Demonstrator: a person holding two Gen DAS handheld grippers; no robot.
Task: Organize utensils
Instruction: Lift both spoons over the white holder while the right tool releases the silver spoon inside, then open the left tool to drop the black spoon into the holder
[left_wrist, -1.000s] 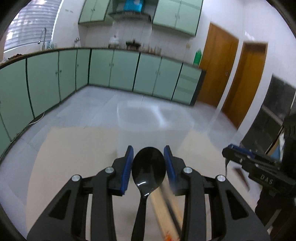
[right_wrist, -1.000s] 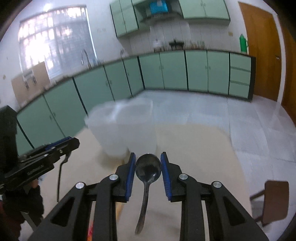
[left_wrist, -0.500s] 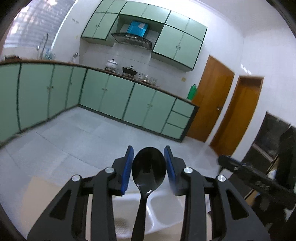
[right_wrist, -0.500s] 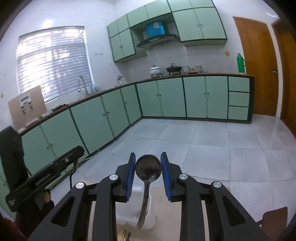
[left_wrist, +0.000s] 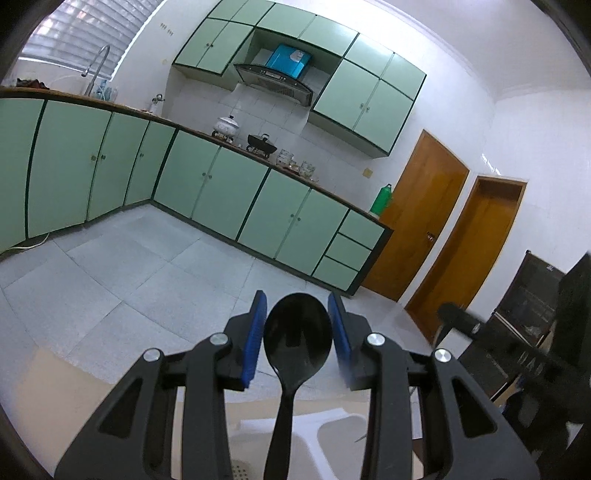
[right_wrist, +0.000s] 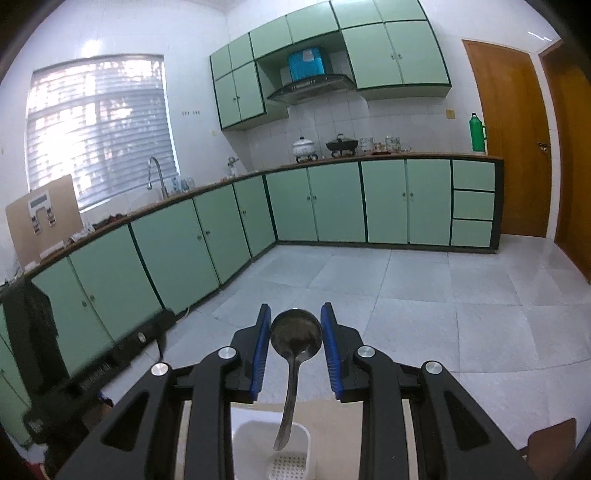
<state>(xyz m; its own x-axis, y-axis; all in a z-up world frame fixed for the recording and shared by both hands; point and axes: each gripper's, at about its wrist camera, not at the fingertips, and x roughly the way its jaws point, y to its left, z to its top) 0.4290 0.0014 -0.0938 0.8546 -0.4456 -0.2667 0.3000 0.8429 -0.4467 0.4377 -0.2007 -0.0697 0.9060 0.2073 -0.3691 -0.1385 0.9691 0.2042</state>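
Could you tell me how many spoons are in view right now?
2: a black plastic spoon gripped in the left tongs, and a metal spoon gripped in the right tongs. Others may lie out of frame.

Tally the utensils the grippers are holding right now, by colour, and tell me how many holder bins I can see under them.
Black spoon, in the left gripper: 1
Silver spoon, in the right gripper: 1
White holder bin, under the silver spoon's handle: 1
Total: 2 utensils and 1 bin. The left view shows white bin walls too, but I cannot tell if they are the same bin.
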